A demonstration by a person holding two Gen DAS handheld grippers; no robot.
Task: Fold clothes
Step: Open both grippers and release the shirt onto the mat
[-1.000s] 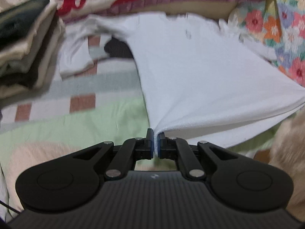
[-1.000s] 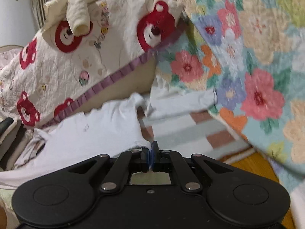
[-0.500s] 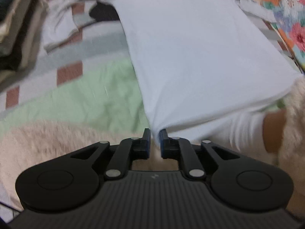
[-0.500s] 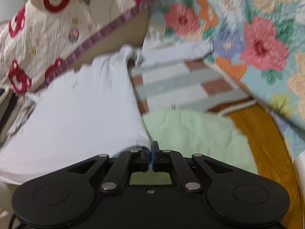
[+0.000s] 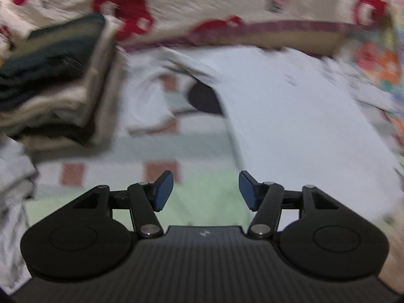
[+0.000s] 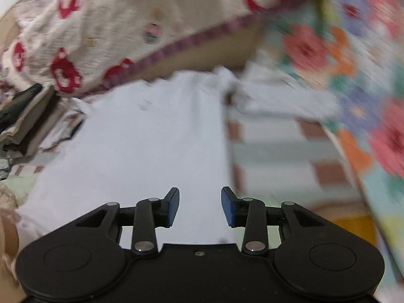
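Both hand-held grippers, left [image 5: 205, 190] and right [image 6: 200, 207], opening and empty; white shirt [image 6: 151, 146] spread at 12 o'clock, likely awaiting sleeve folds.

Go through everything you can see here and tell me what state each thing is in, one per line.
Left gripper: jaws opening, nothing between them.
Right gripper: jaws opening, nothing gripped, above the shirt.
White shirt: released, spread flat on the bed, not yet folded.
Stack of clothes: folded, piled at the left.
Bear-print quilt: draped behind the shirt.
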